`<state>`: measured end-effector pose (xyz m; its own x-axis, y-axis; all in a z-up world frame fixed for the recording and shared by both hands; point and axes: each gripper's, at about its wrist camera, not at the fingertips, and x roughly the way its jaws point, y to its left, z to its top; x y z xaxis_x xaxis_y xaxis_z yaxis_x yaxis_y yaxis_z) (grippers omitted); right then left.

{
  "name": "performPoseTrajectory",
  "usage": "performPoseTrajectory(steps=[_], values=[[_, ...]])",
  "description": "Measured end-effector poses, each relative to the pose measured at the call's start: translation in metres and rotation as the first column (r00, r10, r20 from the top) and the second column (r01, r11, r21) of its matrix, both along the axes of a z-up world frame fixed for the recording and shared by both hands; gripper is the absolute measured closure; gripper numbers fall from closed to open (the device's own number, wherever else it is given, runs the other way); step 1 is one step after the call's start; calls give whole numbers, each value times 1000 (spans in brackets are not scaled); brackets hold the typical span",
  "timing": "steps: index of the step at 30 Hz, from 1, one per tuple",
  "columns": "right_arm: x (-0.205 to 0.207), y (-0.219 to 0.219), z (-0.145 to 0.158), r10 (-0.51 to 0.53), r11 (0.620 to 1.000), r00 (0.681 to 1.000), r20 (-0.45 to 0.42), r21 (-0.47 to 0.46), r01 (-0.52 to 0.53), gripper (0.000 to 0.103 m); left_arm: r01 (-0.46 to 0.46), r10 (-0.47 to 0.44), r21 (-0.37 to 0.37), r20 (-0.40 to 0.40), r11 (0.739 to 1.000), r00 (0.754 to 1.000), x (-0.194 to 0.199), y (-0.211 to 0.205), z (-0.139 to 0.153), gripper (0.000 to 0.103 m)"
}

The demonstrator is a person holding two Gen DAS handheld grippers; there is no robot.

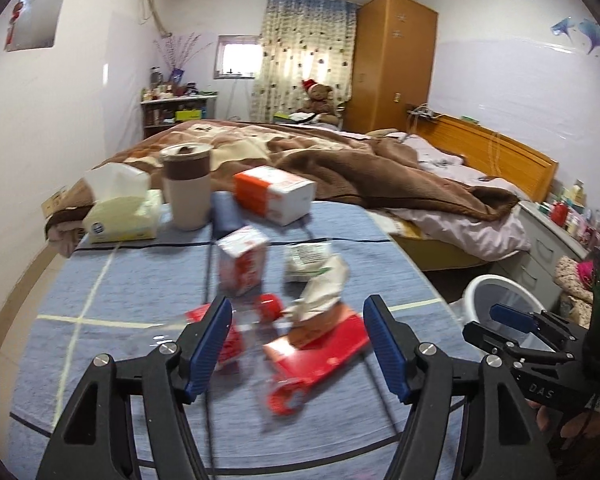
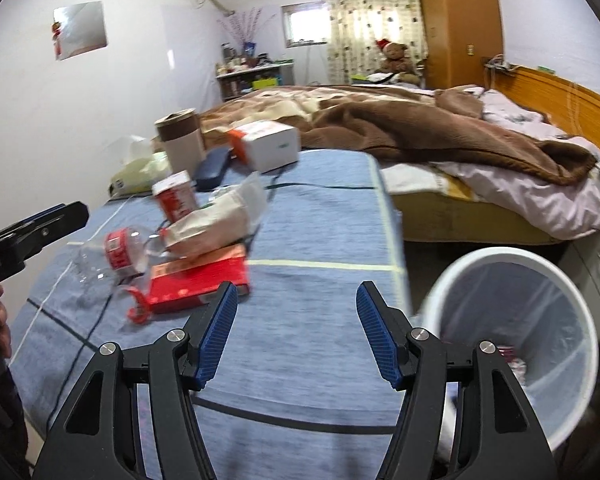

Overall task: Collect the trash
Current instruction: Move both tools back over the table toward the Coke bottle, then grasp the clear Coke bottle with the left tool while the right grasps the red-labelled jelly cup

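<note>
A: Where is the trash?
B: It lies in a loose heap on the blue surface (image 2: 308, 208), toward its left side in the right wrist view. A flat red box (image 2: 198, 280) lies nearest, a crumpled paper bag (image 2: 216, 220) partly on top of it, and a clear bottle (image 2: 116, 252) with a red label lies on its side just left of them. A small red-and-white carton (image 2: 176, 200) stands behind.

A: And the bin?
B: The white bin (image 2: 512, 344) stands on the floor off the surface's right edge, lined with a clear bag, some scraps at the bottom.

A: The hand-held grippers?
B: Both are released and empty. The left hand-held gripper (image 1: 296, 344) hangs over the heap, jaws apart above the red box (image 1: 324, 352) and bottle, touching neither. The right hand-held gripper (image 2: 296, 332) hangs over bare cloth near the right edge, beside the bin.

A: Anything else there?
B: A cup (image 2: 180, 140), a tissue pack (image 2: 140, 172) and a white box (image 2: 268, 148) at the far edge.
</note>
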<state>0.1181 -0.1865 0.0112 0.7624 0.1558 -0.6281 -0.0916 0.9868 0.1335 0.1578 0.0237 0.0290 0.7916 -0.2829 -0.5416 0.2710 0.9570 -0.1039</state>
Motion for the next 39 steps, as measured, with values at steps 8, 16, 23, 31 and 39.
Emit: performPoseTrajectory(steps=[8, 16, 23, 31, 39], values=[[7, 38, -8, 83, 997, 996, -28, 6, -83, 39, -51, 51, 18, -31, 999, 998, 9, 37, -11, 33], [12, 76, -16, 167, 986, 985, -37, 13, -167, 39, -53, 54, 20, -74, 998, 996, 22, 64, -25, 32], [13, 99, -22, 235, 972, 971, -39, 22, -234, 39, 13, -6, 56, -114, 998, 993, 41, 65, -33, 30], [15, 113, -28, 271, 962, 961, -64, -6, -271, 39, 118, -96, 103, -193, 988, 976, 68, 53, -51, 30], [18, 121, -33, 289, 956, 953, -86, -17, -292, 39, 124, -103, 67, -266, 990, 958, 83, 66, -67, 30]])
